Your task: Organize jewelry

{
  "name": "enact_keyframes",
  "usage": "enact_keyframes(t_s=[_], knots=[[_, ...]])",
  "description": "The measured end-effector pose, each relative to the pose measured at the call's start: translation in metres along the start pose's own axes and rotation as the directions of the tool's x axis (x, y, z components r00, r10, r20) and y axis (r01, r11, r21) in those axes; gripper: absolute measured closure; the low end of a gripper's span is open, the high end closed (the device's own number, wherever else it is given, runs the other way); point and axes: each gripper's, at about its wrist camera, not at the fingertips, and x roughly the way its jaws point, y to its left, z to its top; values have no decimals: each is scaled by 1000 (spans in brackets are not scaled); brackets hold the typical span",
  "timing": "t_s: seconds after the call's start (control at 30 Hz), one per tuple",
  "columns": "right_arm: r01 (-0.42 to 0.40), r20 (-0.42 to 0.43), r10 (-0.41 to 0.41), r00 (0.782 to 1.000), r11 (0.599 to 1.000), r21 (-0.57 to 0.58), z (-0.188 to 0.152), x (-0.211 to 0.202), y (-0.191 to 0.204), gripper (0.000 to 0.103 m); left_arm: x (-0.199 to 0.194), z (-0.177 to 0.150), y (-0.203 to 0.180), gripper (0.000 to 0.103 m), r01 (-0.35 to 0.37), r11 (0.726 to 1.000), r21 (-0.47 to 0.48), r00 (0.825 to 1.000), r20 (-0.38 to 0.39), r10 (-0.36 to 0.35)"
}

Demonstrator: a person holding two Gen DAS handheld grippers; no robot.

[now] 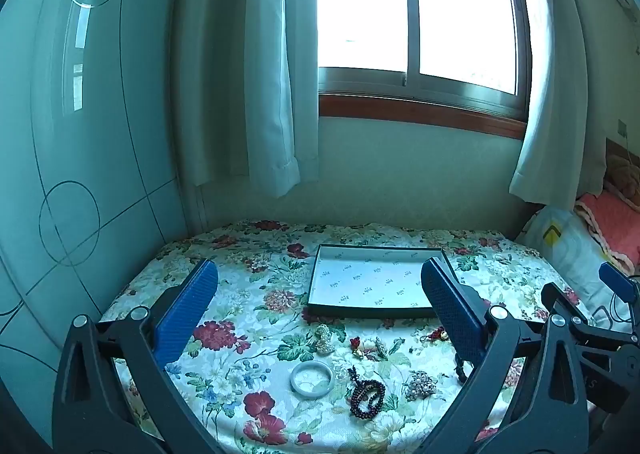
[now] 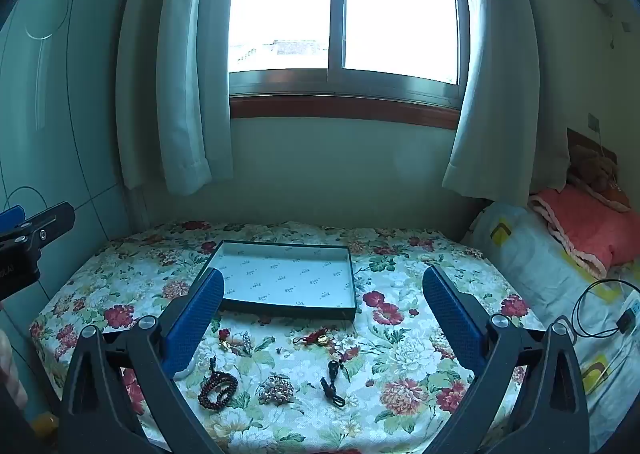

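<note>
Both grippers hang spread wide over the floral bench cloth [image 1: 248,286], nothing between their blue pads. The left gripper [image 1: 320,306] sits over the near scatter, the right gripper [image 2: 324,318] just beside it.

Nearest, the dark beaded bracelet [image 1: 367,398] lies coiled in loose loops: light and limp, so it looks likely to sag and unwind unless several strands are pinched together at one side. Just left of it is the pale bangle [image 1: 311,378], flat on the cloth. That one looks rigid, smooth and probably brittle; best to straddle its rim and close gently, since a hard ring can squirt out of the pads. To the right, the pearly cluster brooch [image 1: 420,385] is lumpy and should give good purchase across its body. In the right wrist view a black corded pendant [image 2: 333,380] trails a soft cord; take the bead, not the cord.

Further back lie a small pearl piece [image 1: 325,338] and a red tasselled gold charm [image 2: 318,340], tiny and fiddly.

Beyond them all waits the shallow tray [image 1: 316,294], with nothing in it yet.
</note>
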Motion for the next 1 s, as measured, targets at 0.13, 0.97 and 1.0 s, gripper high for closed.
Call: enact_keyframes(t_s=[0.13,0.97,1.0], knots=[[-2,3,2,1000,1000,4,0,0,0,4,0,0,-2,2,1,1000,-2,1000,-2,-1],[2,3,-2,1000,1000,-4,0,1,1,4,-1,1,-4,2,4,1000,2,1000,-7,-4],[3,4,-3,1000,1000,-4,1,0,0,4,-1,0,-4,2,3,1000,3,1000,-6,-3]])
